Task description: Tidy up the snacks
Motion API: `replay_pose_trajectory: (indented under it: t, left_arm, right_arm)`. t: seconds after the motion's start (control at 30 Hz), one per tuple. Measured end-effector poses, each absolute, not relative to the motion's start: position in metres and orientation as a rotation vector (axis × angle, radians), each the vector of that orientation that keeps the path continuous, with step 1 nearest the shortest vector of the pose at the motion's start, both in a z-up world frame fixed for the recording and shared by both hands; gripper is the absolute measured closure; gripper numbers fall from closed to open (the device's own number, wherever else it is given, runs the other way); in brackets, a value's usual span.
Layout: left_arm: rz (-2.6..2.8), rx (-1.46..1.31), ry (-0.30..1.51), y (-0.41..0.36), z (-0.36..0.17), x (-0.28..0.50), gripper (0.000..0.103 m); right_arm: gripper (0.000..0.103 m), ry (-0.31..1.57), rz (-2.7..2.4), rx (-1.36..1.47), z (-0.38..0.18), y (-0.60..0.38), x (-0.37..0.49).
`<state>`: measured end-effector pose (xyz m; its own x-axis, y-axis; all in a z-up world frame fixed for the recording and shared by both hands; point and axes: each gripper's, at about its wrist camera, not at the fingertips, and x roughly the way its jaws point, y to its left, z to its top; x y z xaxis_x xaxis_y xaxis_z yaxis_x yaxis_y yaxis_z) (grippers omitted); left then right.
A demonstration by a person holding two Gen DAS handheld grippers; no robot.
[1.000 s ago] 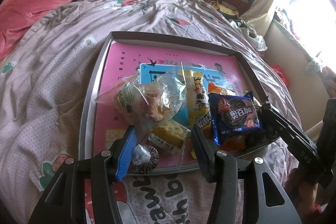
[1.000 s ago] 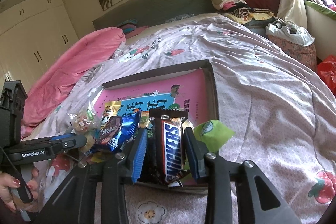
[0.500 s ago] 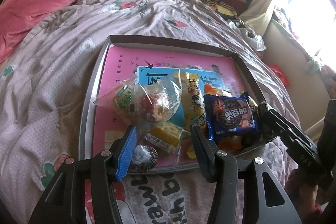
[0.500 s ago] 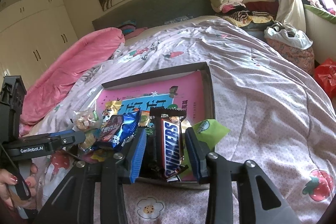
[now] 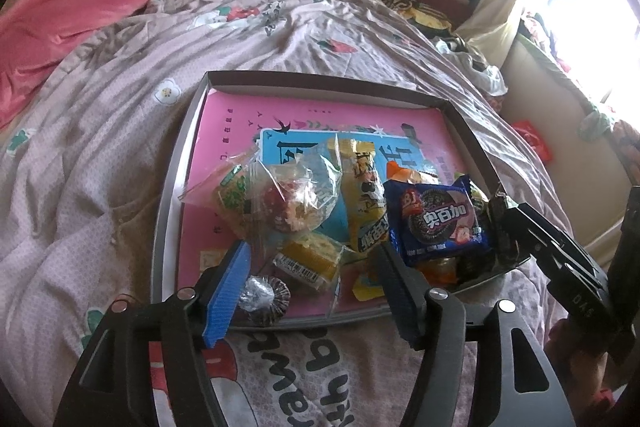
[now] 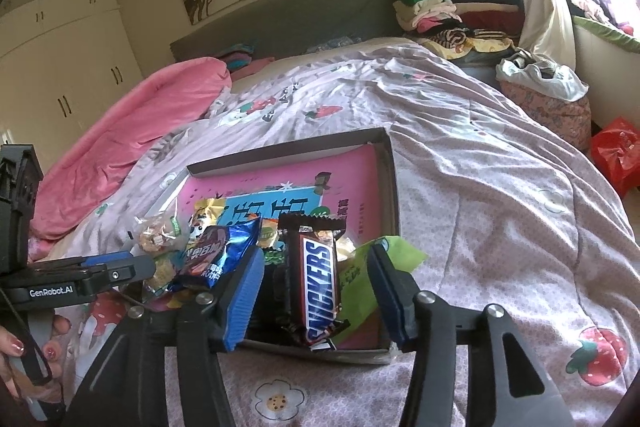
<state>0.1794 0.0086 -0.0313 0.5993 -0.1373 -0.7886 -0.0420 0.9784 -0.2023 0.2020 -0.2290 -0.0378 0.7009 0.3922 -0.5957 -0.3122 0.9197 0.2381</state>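
Note:
A shallow grey box (image 5: 320, 83) with a pink lining lies on the bed and holds the snacks. In the left wrist view my left gripper (image 5: 312, 291) hangs over the box's near edge, its jaws opening. A yellow cake packet (image 5: 310, 257) and a foil-wrapped sweet (image 5: 262, 297) lie between the pads, untouched. A clear bag of candies (image 5: 280, 203) and a blue cookie pack (image 5: 436, 223) lie beyond. In the right wrist view my right gripper (image 6: 316, 291) is opening around a Snickers bar (image 6: 318, 283), both pads clear of it. The bar rests in the box's (image 6: 288, 151) near corner.
A green packet (image 6: 360, 267) lies beside the Snickers bar, partly over the box edge. A pink blanket (image 5: 72, 7) is heaped at the left of the bed. Folded clothes (image 6: 432, 7) are stacked at the headboard's right. A red bag (image 6: 616, 155) sits on the floor.
The right jaws have spread away from the Snickers bar, which stays in the box. The left jaws have widened a little. Neither hand has shifted.

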Motion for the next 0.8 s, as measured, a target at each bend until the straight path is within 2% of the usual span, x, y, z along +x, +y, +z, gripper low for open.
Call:
replay_pose_trajectory:
  t: [0.23, 0.47, 0.63, 0.8]
  left_arm:
    - [-0.04, -0.205, 0.92, 0.009, -0.028, 0.178, 0.028]
    - [-0.024, -0.186, 0.903, 0.007, -0.025, 0.174, 0.026]
    - [-0.024, -0.181, 0.881, 0.005, -0.017, 0.167, 0.025]
    - [0.011, -0.186, 0.858, 0.006, -0.007, 0.158, 0.024]
  right_arm:
    - [0.04, 0.66, 0.378, 0.111, -0.033, -0.23, 0.198]
    - [0.033, 0.613, 0.362, 0.101, -0.021, -0.23, 0.191]
    - [0.021, 0.56, 0.347, 0.089, -0.008, -0.23, 0.18]
    - [0.017, 0.535, 0.339, 0.074, 0.005, -0.226, 0.17]
